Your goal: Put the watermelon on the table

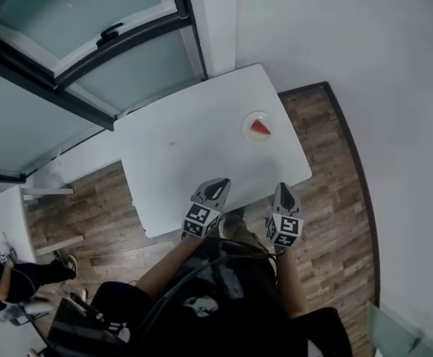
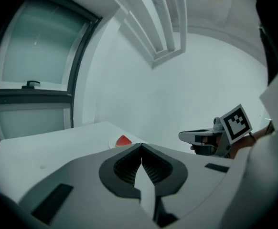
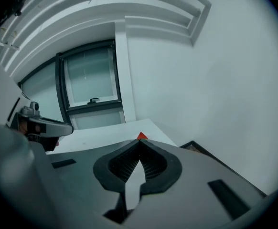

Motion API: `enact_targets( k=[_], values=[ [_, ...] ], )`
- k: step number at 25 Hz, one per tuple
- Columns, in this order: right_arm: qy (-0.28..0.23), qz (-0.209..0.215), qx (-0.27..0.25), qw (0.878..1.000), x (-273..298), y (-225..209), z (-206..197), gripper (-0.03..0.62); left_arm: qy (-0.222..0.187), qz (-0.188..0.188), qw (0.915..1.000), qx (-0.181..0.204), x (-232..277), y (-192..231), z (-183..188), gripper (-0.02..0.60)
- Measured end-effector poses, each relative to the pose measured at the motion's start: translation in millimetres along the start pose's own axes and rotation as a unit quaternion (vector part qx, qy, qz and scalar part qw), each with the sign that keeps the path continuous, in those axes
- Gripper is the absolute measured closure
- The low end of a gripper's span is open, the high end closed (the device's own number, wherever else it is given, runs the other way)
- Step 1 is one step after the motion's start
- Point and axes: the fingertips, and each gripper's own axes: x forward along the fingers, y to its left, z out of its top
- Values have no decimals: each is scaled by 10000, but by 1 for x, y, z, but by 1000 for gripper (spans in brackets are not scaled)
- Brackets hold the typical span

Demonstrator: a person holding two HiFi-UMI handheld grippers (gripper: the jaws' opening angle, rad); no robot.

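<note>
Head camera steeply down on white table (image 1: 194, 140), gripper cameras low at near edge, facing far wall (image 1: 350, 36), all sharing that table.

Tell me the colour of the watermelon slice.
Red; the watermelon slice shows best in the head view.

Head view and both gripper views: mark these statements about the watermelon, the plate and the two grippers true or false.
1. The watermelon slice lies on a white plate. True.
2. The plate stands on the wooden floor. False: it stands on the white table.
3. The left gripper holds the slice. False: its jaws are together with nothing between them.
4. The right gripper is shut and empty. True.
</note>
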Motion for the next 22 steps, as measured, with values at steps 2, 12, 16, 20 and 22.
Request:
enact_targets(
  k=[2, 12, 16, 20, 22],
  values=[
    [-237, 95, -39, 9997, -20, 7, 7, 582, -192, 33, 9997, 170, -10, -14, 5, 575],
    [-824, 135, -121, 9964, -54, 38, 65, 583, -288, -487, 9978, 338, -25, -29, 48, 575],
    [-775, 272, -145, 9965, -55, 56, 67, 582, -300, -524, 9962, 625, -30, -27, 56, 574],
    [-773, 426, -66, 9961, -53, 69, 66, 582, -280, -586, 9954, 706, -33, -24, 57, 574],
    [-760, 446, -71, 9961, -52, 73, 67, 582, -229, -624, 9951, 727, -35, -23, 55, 574]
  ],
)
